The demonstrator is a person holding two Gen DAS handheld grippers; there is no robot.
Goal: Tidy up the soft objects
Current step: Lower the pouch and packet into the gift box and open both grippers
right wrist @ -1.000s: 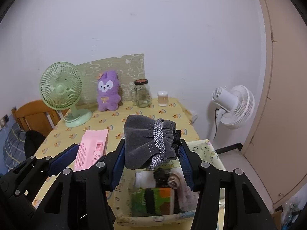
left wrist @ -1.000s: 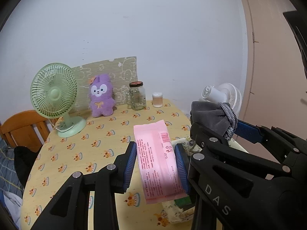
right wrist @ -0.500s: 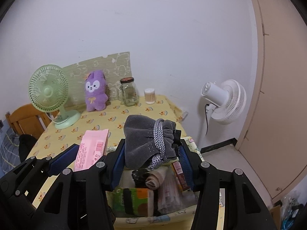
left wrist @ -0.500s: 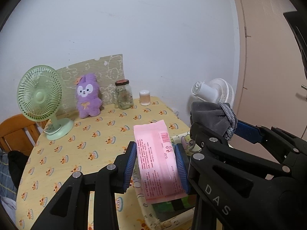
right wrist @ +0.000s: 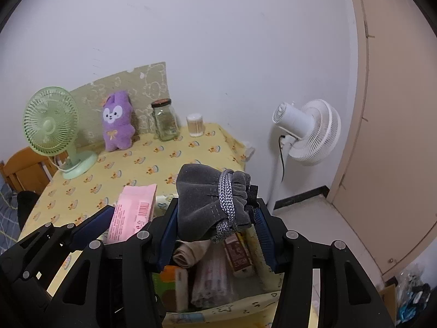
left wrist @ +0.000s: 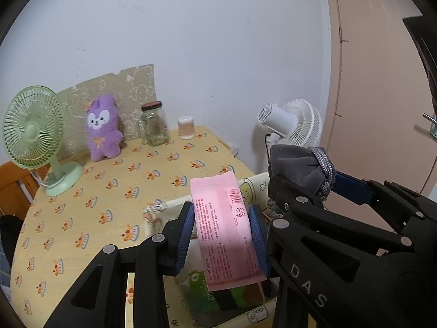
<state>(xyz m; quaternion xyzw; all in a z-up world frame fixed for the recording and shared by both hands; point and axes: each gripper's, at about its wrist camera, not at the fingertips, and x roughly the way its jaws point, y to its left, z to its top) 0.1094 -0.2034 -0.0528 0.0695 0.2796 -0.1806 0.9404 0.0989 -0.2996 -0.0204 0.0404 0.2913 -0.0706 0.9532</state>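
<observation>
Now that both loads have drifted from above the yellow patterned worktop (left wrist: 90, 210) to over the cream fabric storage bin (right wrist: 218, 311): left claw (left wrist: 221, 236) clamped on flat pink plastic packet (left wrist: 224, 229), right claw (right wrist: 215, 235) clamped on grey velvet drawstring pouch (right wrist: 207, 205); ready for lowering and dropping in.

Your fabric bin (right wrist: 218, 311) below is crowded with packets, leaving little room. The yellow tablecloth (left wrist: 114, 191) lies bare up to the green fan (left wrist: 32, 134), plush rabbit (left wrist: 103, 128) and jar (left wrist: 155, 124) along the wall.

Pink packet (left wrist: 224, 227), grey velvet pouch (right wrist: 207, 205), purple plush (left wrist: 103, 127), mint-green fan (left wrist: 32, 131), yellow cake-patterned tablecloth (left wrist: 95, 205)
</observation>
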